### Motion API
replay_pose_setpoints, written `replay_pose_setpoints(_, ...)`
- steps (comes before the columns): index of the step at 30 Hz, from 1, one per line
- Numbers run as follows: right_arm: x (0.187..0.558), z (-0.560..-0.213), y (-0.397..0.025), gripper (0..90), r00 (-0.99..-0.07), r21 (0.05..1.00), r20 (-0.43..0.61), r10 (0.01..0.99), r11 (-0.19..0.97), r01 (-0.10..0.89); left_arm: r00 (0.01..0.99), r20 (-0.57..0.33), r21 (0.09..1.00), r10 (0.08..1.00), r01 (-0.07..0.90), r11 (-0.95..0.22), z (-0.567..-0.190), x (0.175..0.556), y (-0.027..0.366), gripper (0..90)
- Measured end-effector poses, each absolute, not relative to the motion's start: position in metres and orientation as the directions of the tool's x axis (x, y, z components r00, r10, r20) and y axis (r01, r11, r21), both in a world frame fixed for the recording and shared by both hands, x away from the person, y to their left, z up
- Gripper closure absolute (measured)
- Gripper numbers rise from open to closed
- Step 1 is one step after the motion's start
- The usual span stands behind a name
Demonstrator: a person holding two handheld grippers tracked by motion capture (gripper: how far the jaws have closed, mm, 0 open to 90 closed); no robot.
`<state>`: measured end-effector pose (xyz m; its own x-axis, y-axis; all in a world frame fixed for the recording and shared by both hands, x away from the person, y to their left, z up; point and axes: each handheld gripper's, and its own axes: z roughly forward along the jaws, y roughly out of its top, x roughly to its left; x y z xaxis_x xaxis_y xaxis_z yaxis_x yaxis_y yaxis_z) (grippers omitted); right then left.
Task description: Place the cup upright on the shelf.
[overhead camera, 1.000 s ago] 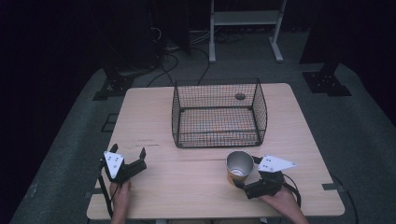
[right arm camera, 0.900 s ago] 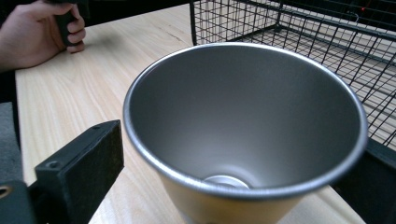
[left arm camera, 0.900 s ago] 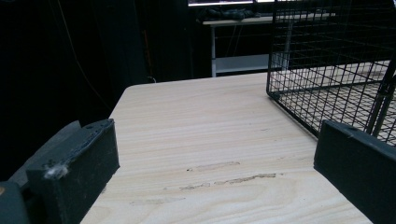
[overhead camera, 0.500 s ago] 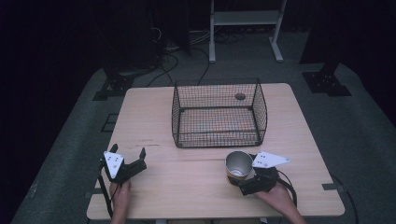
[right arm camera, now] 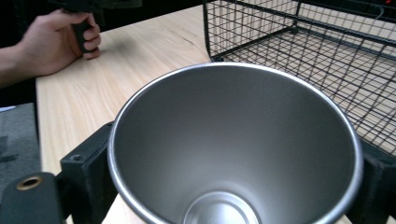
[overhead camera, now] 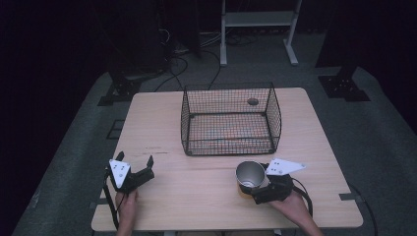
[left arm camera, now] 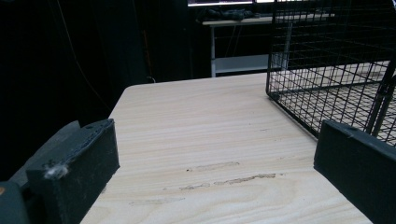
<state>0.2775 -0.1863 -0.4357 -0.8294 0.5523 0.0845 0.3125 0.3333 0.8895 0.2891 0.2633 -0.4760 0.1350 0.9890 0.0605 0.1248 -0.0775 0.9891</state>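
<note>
A silver, mirror-bright steel cup sits between the black jaws of the right gripper, whose top plate is pale grey with dark dots. At nine o'clock from it, the left gripper is black as well, under a matching pale grey plate. The tabletop is light, straw-coloured wood with fine grain and a few darker streaks. At twelve o'clock, the wire basket is a black grid. The floor is dull grey.
</note>
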Motion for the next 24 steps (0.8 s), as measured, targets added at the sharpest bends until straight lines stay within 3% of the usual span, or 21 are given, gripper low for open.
replay_pose_setpoints(24, 0.291, -0.389, -0.211, 9.5, -0.843, 0.883, 0.156, 0.514, 0.309, 0.352, 0.135, 0.063, 0.989, 0.989, 0.125, -0.080, -0.476, 0.289, 0.263, 0.0)
